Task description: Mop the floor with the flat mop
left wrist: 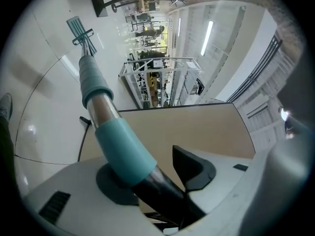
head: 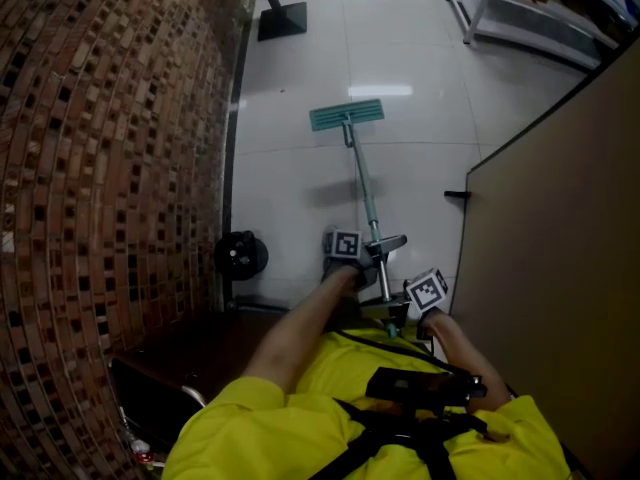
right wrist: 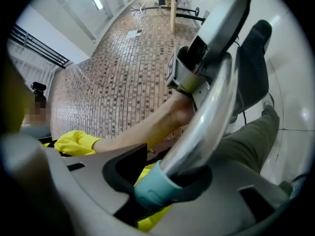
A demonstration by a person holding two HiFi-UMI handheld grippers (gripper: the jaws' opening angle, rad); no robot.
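Glossy white floor [head: 400, 58] tiles fill the head view. A brick wall [head: 100, 168] stands off to the side of the left jaws, and a tan partition [head: 560, 248] stands beyond the right jaws. The flat mop [head: 366, 183] stands on the tiles, its teal head [head: 346, 116] flat on the floor well ahead of both pairs of jaws and its handle running back to them. A round black object [head: 241, 255] sits at the foot of the wall, near the left jaws.

The left gripper [head: 372, 253] has its jaws closed round the handle, on the dark stretch just behind a teal sleeve [left wrist: 123, 151]. The right gripper [head: 408, 308] sits just behind it, its jaws clamped on the teal cap [right wrist: 155, 191] at the handle's end.

Only the left gripper view shows what lies past the partition: metal racks [left wrist: 152, 77] and a long, bright room ahead of the jaws. Only the right gripper view shows the person's forearm [right wrist: 142, 129] and yellow sleeve [right wrist: 74, 141] beside the jaws, and a green trouser leg [right wrist: 246, 141] on their other side.
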